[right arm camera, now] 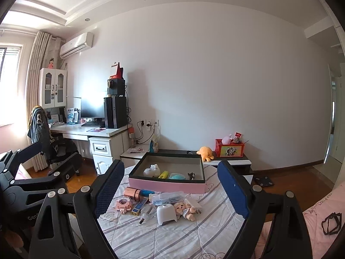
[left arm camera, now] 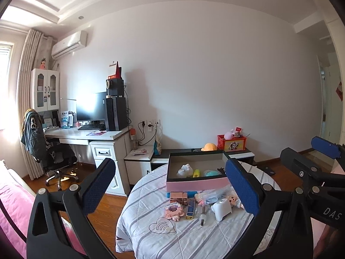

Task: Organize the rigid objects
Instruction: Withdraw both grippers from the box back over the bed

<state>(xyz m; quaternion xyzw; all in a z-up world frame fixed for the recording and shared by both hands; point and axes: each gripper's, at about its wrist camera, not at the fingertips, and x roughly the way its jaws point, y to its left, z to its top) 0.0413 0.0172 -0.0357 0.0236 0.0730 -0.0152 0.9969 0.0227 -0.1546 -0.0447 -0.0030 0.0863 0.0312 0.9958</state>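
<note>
Pink-sided box (right arm camera: 167,186) sits at far edge of striped quilt (right arm camera: 172,237) w/ small toys (white figure, yellow item, teal piece) inside, more clutter in front; left gripper (left arm camera: 172,191) & right gripper (right arm camera: 170,191) both wide, empty.

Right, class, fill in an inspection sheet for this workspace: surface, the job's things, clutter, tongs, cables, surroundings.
Surface: round table under a striped quilted cloth.
Job's things: pink box, open, holding a white figure, a yellow item and a teal item; loose in front of it lie a white stand, a doll, a pink brick model, a copper cylinder and a clear pouch.
Clutter: nothing seen beyond the loose pile.
Tongs: left tongs and right tongs both open, empty, short of the pile.
Cables: black leads at the wall sockets.
Surroundings: desk with monitor, office chair, orange plush, red crate.
</note>
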